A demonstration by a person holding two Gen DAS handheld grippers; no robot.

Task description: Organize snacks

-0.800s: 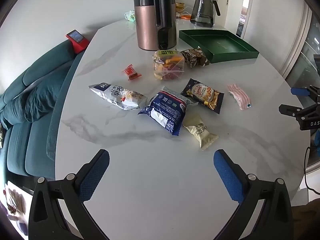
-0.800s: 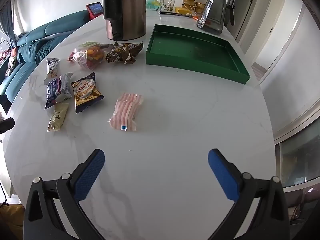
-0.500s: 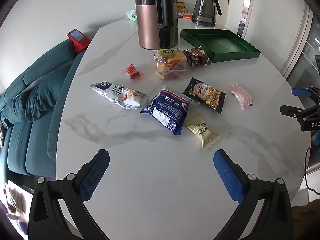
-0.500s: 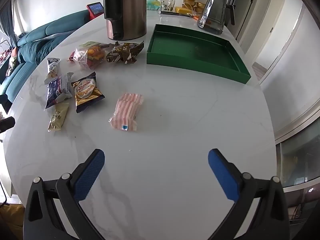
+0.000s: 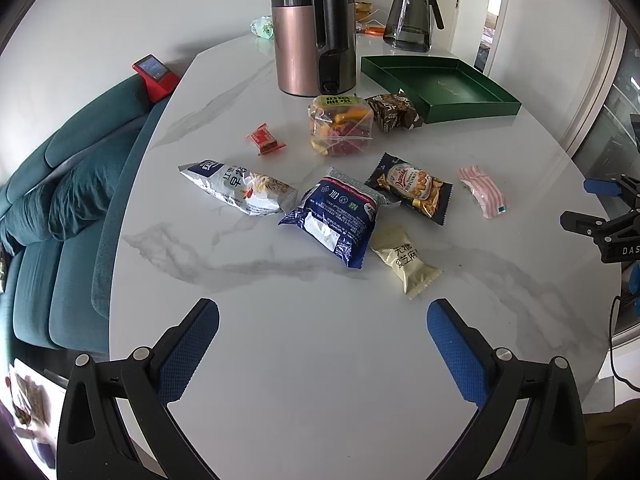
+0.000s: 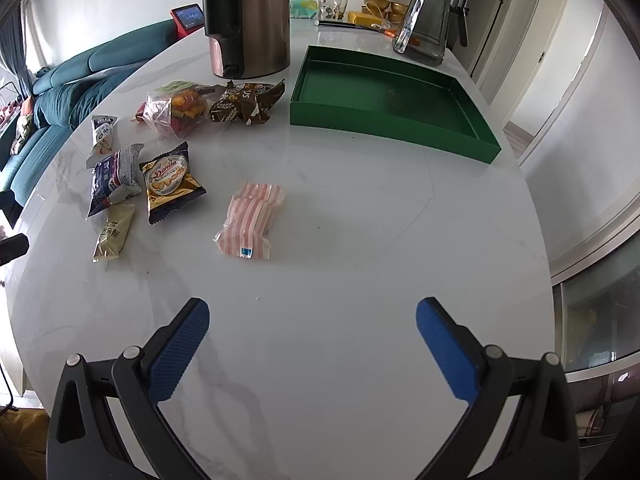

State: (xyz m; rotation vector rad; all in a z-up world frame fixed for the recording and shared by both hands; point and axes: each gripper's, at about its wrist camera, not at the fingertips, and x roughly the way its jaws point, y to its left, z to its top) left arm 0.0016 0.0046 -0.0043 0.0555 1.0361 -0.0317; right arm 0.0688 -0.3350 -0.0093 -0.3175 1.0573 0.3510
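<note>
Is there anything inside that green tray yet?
No snacks yet. The green tray shows a bare green floor with only a faint dark mark near its middle, too blurry to identify. Its near wall hides a thin strip of floor. The brown packet lies outside it.

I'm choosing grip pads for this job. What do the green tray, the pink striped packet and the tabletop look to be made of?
Green rectangular tray: probably painted metal or stiff card; thin straight walls, satin sheen.
Pink striped snack packet: thin, soft plastic film; it crinkles and is partly see-through.
White oval tabletop: marble or marble-look stone; grey veins, polished, reflecting light.
</note>
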